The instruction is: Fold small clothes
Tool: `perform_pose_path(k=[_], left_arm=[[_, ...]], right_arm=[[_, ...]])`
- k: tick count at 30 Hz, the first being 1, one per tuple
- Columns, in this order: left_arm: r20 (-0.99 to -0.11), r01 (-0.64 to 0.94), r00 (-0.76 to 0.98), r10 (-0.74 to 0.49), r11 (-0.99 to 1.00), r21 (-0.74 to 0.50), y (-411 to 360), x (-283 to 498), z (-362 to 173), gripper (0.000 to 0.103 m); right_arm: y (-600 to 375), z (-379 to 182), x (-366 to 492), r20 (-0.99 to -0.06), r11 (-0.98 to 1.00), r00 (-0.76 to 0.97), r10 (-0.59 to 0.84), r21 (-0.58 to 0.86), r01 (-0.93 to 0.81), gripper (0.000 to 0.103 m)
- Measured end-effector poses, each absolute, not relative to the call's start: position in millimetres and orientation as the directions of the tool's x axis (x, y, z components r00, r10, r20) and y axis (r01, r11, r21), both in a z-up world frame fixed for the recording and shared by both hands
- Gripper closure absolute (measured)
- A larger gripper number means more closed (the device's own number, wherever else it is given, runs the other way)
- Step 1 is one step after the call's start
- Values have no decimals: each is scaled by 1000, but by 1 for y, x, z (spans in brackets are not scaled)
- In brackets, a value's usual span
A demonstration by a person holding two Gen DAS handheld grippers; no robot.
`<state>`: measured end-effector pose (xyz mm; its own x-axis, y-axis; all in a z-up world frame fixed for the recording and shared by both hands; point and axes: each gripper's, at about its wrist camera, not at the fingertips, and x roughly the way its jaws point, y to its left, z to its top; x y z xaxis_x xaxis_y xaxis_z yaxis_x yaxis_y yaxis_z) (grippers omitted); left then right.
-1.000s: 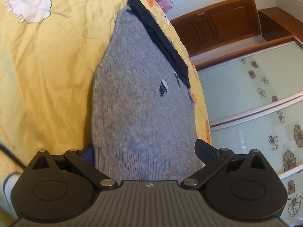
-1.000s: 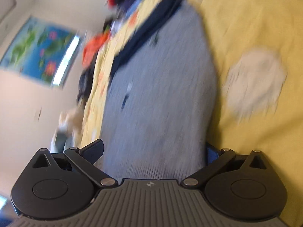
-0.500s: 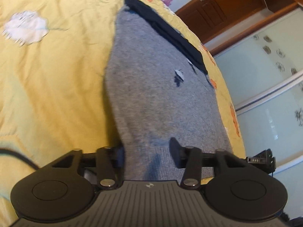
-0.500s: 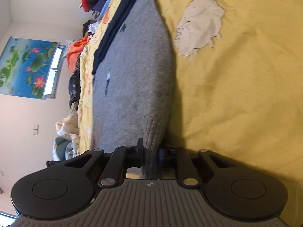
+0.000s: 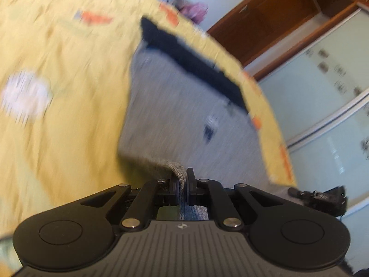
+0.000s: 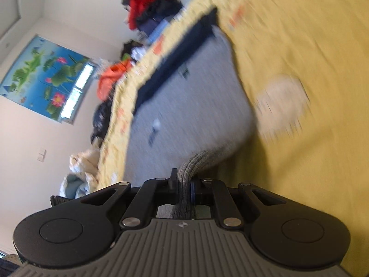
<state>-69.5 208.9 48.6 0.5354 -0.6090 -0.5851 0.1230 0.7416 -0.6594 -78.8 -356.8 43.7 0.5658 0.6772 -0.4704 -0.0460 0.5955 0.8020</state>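
A small grey knit sweater [image 5: 175, 115] with a dark navy collar band [image 5: 196, 71] lies flat on a yellow bedspread [image 5: 57, 92]. My left gripper [image 5: 182, 180] is shut on the ribbed hem at one corner, and the cloth bunches up between its pads. In the right wrist view the same grey sweater [image 6: 191, 101] stretches away, its navy band [image 6: 175, 62] along the bed's edge. My right gripper [image 6: 184, 180] is shut on the other hem corner, with a thick fold of rib pinched between the pads. Both held corners stand lifted a little off the bedspread.
The bedspread [image 6: 299, 46] carries a white sheep patch [image 6: 281, 101] close to the sweater. A heap of red and dark clothes [image 6: 150, 11] sits at the far end. Beyond the bed edge stand a wooden cabinet [image 5: 265, 23] and glass sliding doors [image 5: 322, 115].
Both grippers have gone from wide open around the sweater's hem to shut on its two corners. Both have risen, lifting the hem off the bedspread.
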Motion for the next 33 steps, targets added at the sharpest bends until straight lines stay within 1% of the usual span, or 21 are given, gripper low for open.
perform_pose_path(k=[3,7,10,13,18,22,23,24,25,26,27,28,31,33], left_arm=[[-539,165,567,-623,727,-666,205,-40,70,98],[-502,190,604,-619,723,-664,196,12,90,98],[-479,182,635,-606,720,-670,193,63,98,98],[-472,152,660,-585,719,-678,192,118,100,98],[-508,75,685,-523,744,-664,186,202,89,98],[-525,18,702,-482,748,-663,185,255,72,98],[-528,7,710,-467,754,-657,185,267,66,98],[-532,0,717,-451,763,-647,185,277,61,98],[-537,-18,728,-426,772,-636,186,285,56,97],[-550,-49,738,-392,781,-622,187,293,50,96],[-568,-88,739,-361,785,-613,188,302,46,95],[-586,-117,730,-351,781,-613,190,310,41,94],[-594,-120,714,-370,772,-624,190,318,34,89],[-586,-118,756,-292,819,-561,188,302,44,69]], right_arm=[[-361,56,-42,-415,572,618,668,817,-69,89],[-364,65,17,-365,543,658,658,836,-79,89],[-367,66,69,-328,510,681,655,857,-78,89],[-373,57,126,-298,449,698,652,893,-38,89],[-375,33,215,-341,451,710,615,892,37,89],[-376,13,266,-378,458,714,589,884,90,89],[-377,7,278,-380,448,715,587,888,104,87],[-378,0,290,-376,428,713,592,896,116,84],[-379,-6,299,-376,415,713,592,900,129,76],[-379,-10,308,-379,413,720,581,900,141,49],[-380,-12,313,-380,414,739,557,898,150,31],[-380,-11,317,-368,418,764,529,897,144,11],[-379,2,316,-348,449,802,485,887,113,11],[-376,12,305,-348,489,799,491,869,77,11]])
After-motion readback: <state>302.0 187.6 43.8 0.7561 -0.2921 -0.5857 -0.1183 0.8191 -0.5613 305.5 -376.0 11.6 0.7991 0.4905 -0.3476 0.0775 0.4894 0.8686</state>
